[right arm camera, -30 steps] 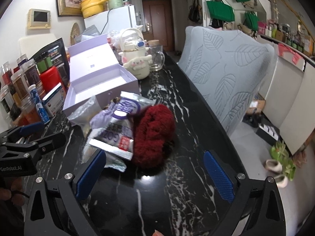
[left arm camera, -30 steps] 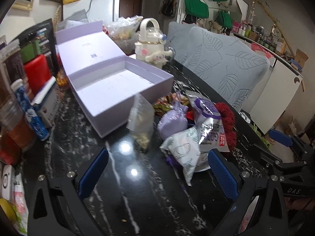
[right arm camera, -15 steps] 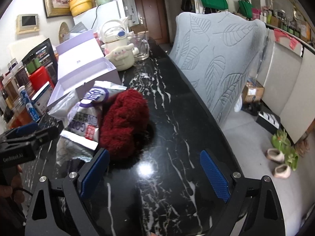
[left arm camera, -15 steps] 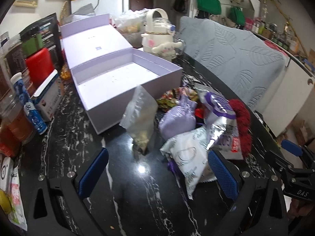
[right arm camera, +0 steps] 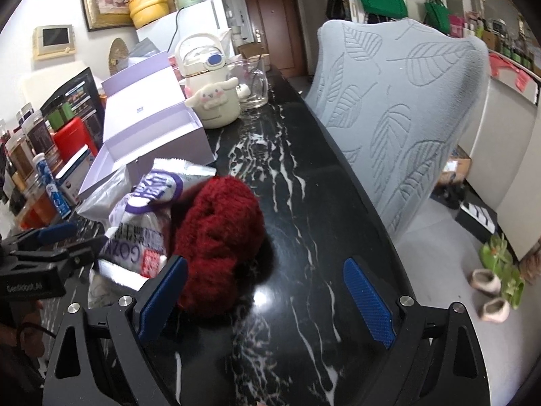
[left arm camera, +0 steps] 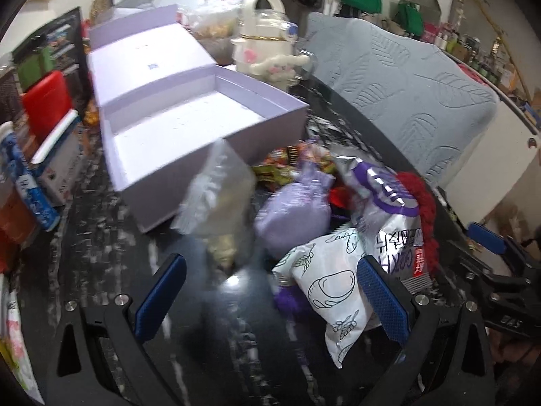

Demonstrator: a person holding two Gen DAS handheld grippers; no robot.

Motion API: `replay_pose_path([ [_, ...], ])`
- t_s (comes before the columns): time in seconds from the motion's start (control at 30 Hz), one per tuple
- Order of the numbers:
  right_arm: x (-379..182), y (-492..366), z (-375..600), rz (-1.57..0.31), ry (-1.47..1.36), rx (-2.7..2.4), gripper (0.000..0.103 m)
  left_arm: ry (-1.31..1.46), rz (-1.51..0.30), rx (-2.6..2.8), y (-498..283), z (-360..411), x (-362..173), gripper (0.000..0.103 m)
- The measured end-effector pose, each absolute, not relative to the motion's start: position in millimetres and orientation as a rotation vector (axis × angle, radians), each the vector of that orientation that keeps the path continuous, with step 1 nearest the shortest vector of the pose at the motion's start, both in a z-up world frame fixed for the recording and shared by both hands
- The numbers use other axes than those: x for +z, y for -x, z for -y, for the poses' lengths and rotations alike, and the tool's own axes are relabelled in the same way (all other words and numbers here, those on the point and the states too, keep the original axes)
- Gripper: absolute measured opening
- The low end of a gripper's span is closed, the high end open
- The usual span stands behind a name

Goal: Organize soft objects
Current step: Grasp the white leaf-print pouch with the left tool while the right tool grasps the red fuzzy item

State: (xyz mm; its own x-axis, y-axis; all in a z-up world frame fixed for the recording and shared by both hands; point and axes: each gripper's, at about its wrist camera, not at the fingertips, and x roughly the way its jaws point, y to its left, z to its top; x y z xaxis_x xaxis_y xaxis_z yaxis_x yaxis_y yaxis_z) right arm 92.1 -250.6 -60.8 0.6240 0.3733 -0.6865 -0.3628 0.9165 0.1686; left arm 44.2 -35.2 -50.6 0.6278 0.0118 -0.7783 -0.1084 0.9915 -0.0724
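A pile of soft things lies on the black marble table [right arm camera: 297, 203]. It holds a dark red knitted piece [right arm camera: 216, 243] [left arm camera: 419, 203], a silver and purple snack bag [left arm camera: 389, 209] [right arm camera: 148, 209], a white printed packet [left arm camera: 331, 287], a lavender pouch [left arm camera: 294, 213] and a clear plastic bag [left arm camera: 216, 196]. Behind them stands an open, empty lavender box [left arm camera: 203, 118] [right arm camera: 148, 135]. My left gripper [left arm camera: 270, 297] is open, with the white packet by its right finger. My right gripper [right arm camera: 265, 299] is open, its left finger close against the red knit.
A cream kettle with a plush dog face [right arm camera: 213, 98] and a glass mug [right arm camera: 253, 84] stand behind the box. Jars, bottles and a red box [left arm camera: 47, 105] line the table's left side. A chair in a grey leaf cover [right arm camera: 399, 108] stands along the right edge.
Both grippers have moved forward and lower toward the pile, which now looks larger. The right jaws stand slightly narrower, and the red knit now reaches its left finger.
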Motion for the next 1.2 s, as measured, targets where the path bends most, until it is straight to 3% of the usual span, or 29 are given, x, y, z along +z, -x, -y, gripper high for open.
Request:
replay_pose_path([
  [0.47,-67.7,-105.0,266.3,-0.823,-0.046,0.435,0.095,0.164,-0.936,-0.092,-65.3,60.1,-56.6,0.103],
  [0.63,-70.2,-102.4,275.2,-0.831,-0.033,0.406,0.095,0.131,-0.917,-0.103,-66.8,68.2,-53.3,0.081],
  [0.73,-73.0,-103.9,280.3,-0.843,-0.042,0.391,0.095,0.114,-0.901,-0.131,-65.1,74.7,-50.3,0.074],
  [0.9,-71.7,-107.9,284.6,-0.836,-0.05,0.369,0.095,0.129,-0.908,-0.179,-69.9,80.2,-52.4,0.073],
  [1.0,-69.7,-110.9,285.2,-0.828,-0.048,0.375,0.095,0.198,-1.014,-0.22,-85.1,76.8,-72.3,0.073],
  [1.13,-68.2,-117.0,281.1,-0.825,-0.038,0.401,0.095,0.22,-1.033,-0.245,-91.6,78.8,-82.9,0.056],
  [1.2,-68.0,-120.2,276.7,-0.823,-0.024,0.418,0.095,0.208,-1.018,-0.255,-90.7,82.5,-81.2,0.054],
])
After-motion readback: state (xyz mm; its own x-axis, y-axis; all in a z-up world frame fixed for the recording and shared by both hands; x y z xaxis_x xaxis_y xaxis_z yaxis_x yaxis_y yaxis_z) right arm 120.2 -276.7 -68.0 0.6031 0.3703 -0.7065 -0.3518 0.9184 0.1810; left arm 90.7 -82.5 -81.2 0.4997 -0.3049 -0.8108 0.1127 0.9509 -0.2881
